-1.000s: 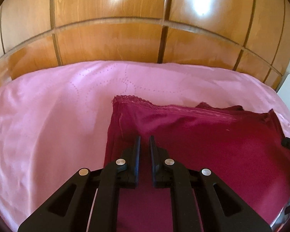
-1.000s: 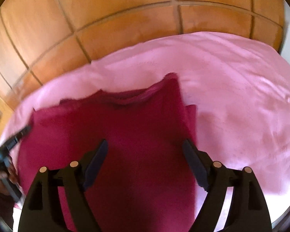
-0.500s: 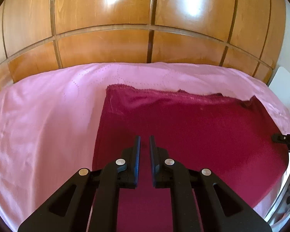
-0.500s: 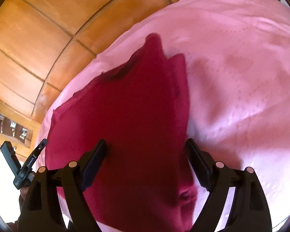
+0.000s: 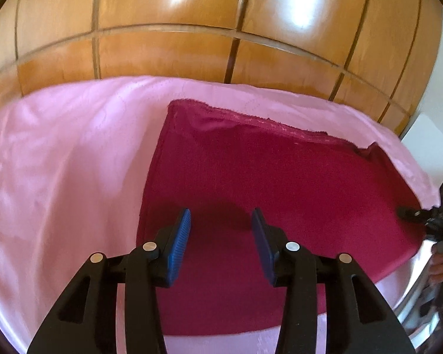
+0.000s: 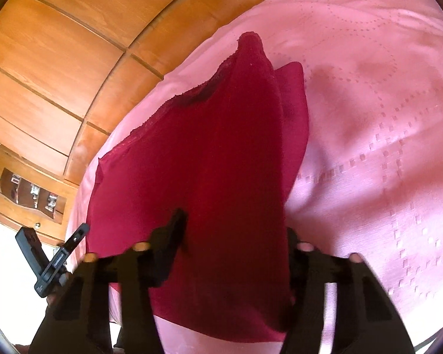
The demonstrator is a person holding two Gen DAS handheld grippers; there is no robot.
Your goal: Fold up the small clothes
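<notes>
A dark red garment (image 5: 280, 177) with a lace-trimmed far edge lies spread on the pink bedspread (image 5: 59, 162). My left gripper (image 5: 220, 211) hovers over its near left part. Its jaws are opening, blue pads apart, with no cloth pinched between them. In the right wrist view the garment (image 6: 206, 147) runs up between the fingers of my right gripper (image 6: 233, 221), whose jaws are closing. The left finger (image 6: 177, 230) rests against the cloth. The right finger is hidden under the garment's right edge, so I cannot see whether the pads press.
Glossy wooden wardrobe panels (image 5: 162, 44) stand right behind the bed. The bedspread (image 6: 384, 118) stretches wide to the right of the garment. A wooden shelf with small items (image 6: 29, 194) sits at the left. A white surface (image 5: 428, 138) borders the bed on the right.
The left jaws went from shut to apart. The right jaws narrowed from wide around the garment's right edge, which now covers the right finger. The garment's raised far edge has settled flatter.
</notes>
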